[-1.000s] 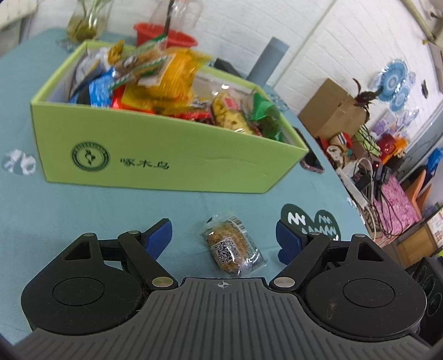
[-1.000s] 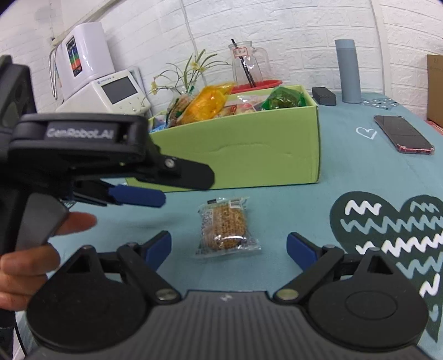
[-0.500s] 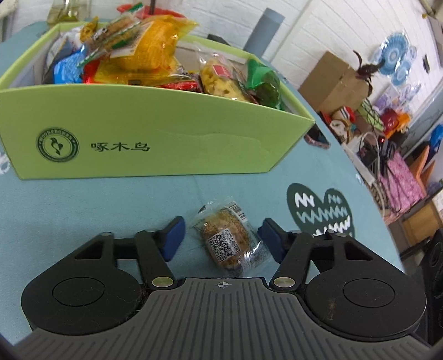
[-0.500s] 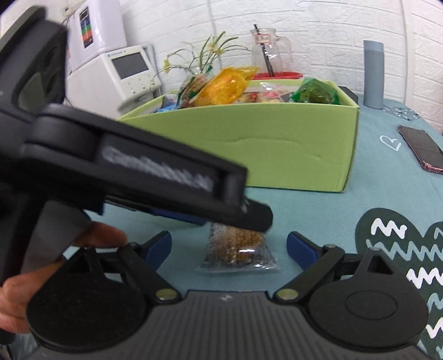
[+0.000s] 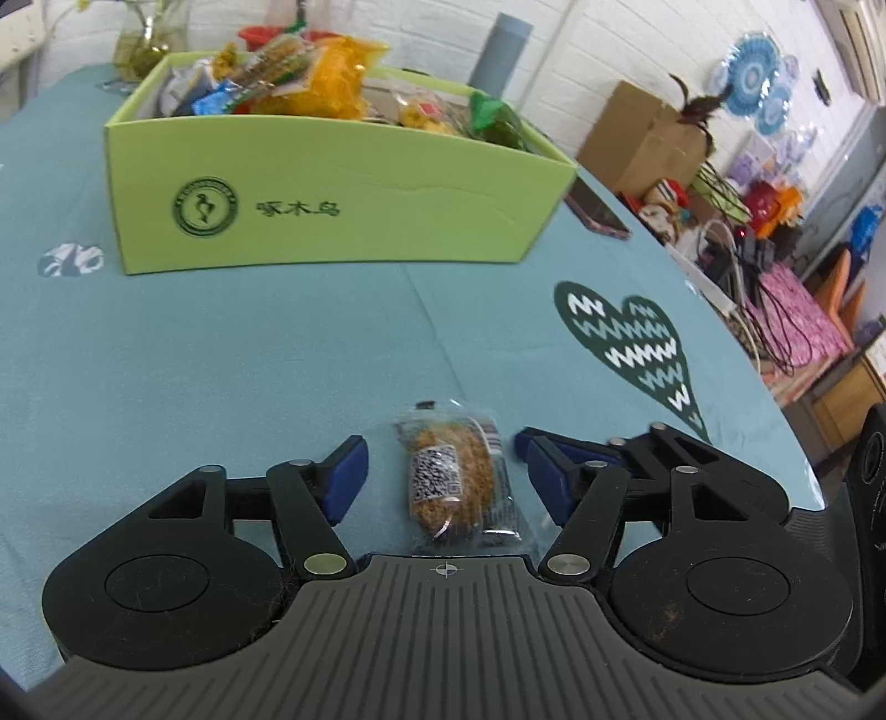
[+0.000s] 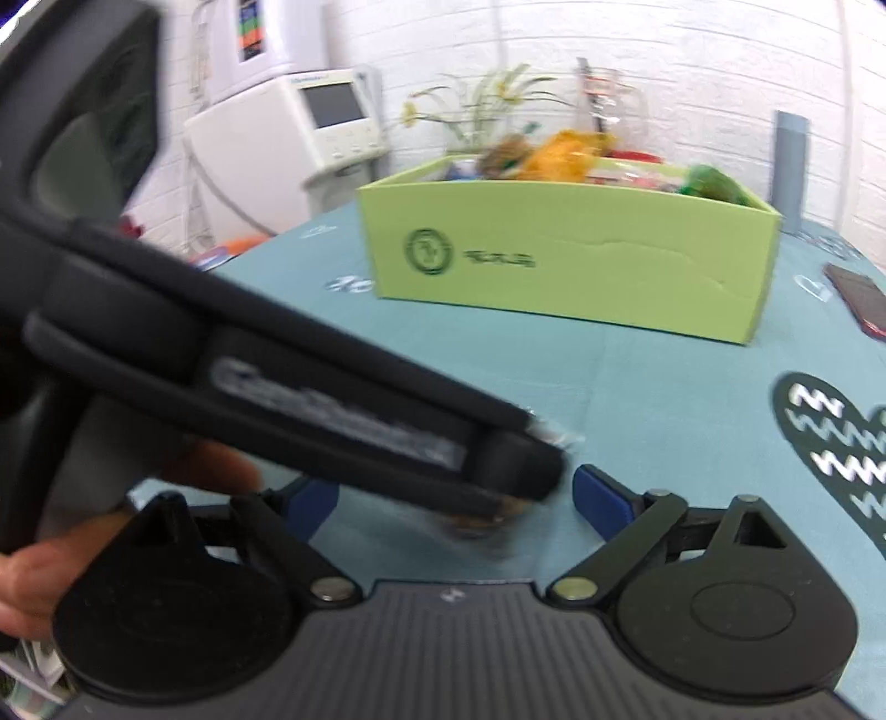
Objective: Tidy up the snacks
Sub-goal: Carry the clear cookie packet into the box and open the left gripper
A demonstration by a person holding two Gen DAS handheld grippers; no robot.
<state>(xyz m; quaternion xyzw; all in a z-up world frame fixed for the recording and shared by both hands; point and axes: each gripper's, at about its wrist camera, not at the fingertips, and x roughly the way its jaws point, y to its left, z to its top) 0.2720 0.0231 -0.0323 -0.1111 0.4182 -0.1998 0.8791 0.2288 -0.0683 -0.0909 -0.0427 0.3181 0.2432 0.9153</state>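
A small clear-wrapped brown snack (image 5: 451, 479) lies on the teal tablecloth between the blue pads of my left gripper (image 5: 443, 471). The jaws stand around it with gaps on both sides, not touching. A green cardboard box (image 5: 332, 205) full of snack packets stands farther back; it also shows in the right wrist view (image 6: 570, 266). My right gripper (image 6: 454, 501) is open just behind the left tool (image 6: 277, 387), which crosses its view and hides most of the snack (image 6: 482, 518).
A phone (image 5: 595, 213) lies right of the box. A dark heart print (image 5: 637, 338) marks the cloth to the right, near the table edge. A grey cylinder (image 5: 501, 50) and a vase stand behind the box. White appliances (image 6: 310, 127) stand at far left.
My left gripper has pulled back from the box, still around the snack, and its jaws stand wider than half a second ago. The right gripper has backed away too.
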